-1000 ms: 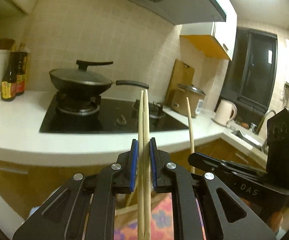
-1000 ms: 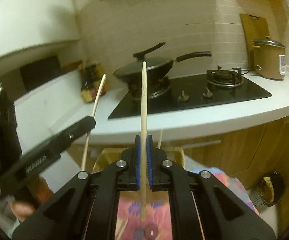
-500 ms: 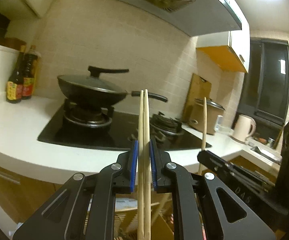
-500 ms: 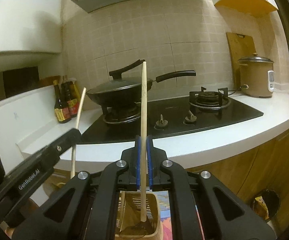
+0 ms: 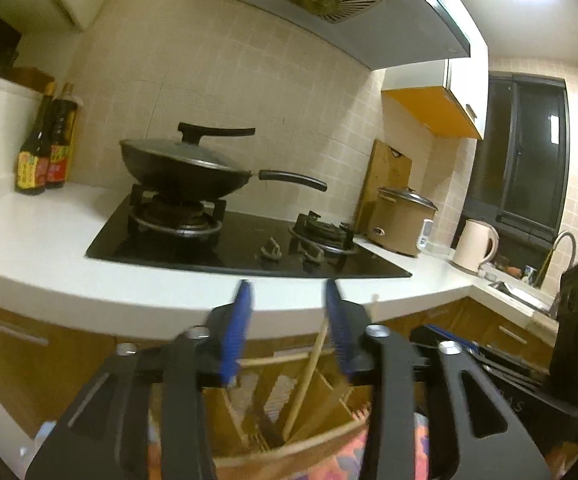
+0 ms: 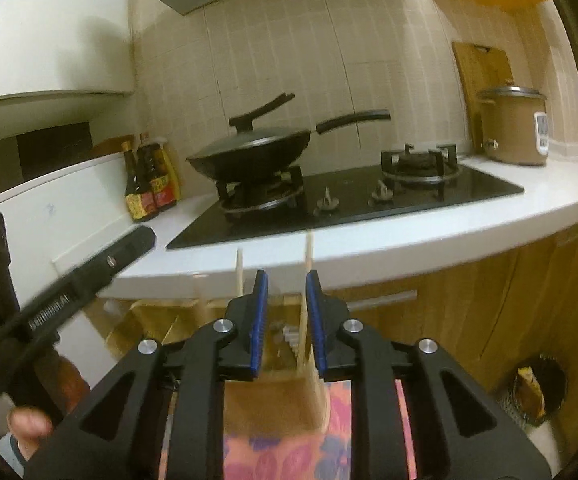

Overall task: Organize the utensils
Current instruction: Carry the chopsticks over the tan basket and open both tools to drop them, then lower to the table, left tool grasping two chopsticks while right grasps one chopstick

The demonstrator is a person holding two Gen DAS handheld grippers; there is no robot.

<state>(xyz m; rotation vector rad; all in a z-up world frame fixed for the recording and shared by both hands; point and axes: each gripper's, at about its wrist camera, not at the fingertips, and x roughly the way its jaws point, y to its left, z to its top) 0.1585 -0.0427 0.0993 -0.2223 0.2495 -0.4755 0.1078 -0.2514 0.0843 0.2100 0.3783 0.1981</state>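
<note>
My left gripper [image 5: 287,292] is open and empty above a wooden utensil holder [image 5: 285,408]. A chopstick [image 5: 307,376] leans inside the holder, below and between the left fingers. My right gripper [image 6: 285,280] is open too. A chopstick [image 6: 304,312] stands loose between its blue pads in the same holder [image 6: 277,360], and another chopstick [image 6: 239,270] rises just left of it. The left gripper body [image 6: 69,292] shows at the left of the right wrist view; the right gripper body [image 5: 529,376] shows at the right of the left wrist view.
A white counter [image 5: 41,248] carries a black gas hob [image 5: 245,248] with a lidded wok [image 5: 185,168], sauce bottles [image 5: 45,152], a rice cooker [image 5: 403,216] and a kettle [image 5: 475,244]. A patterned cloth [image 6: 277,452] lies under the holder. A bin [image 6: 537,388] stands on the floor at right.
Both grippers have opened and let go of their chopsticks, which have dropped into the wooden holder. Both grippers stay over the holder.
</note>
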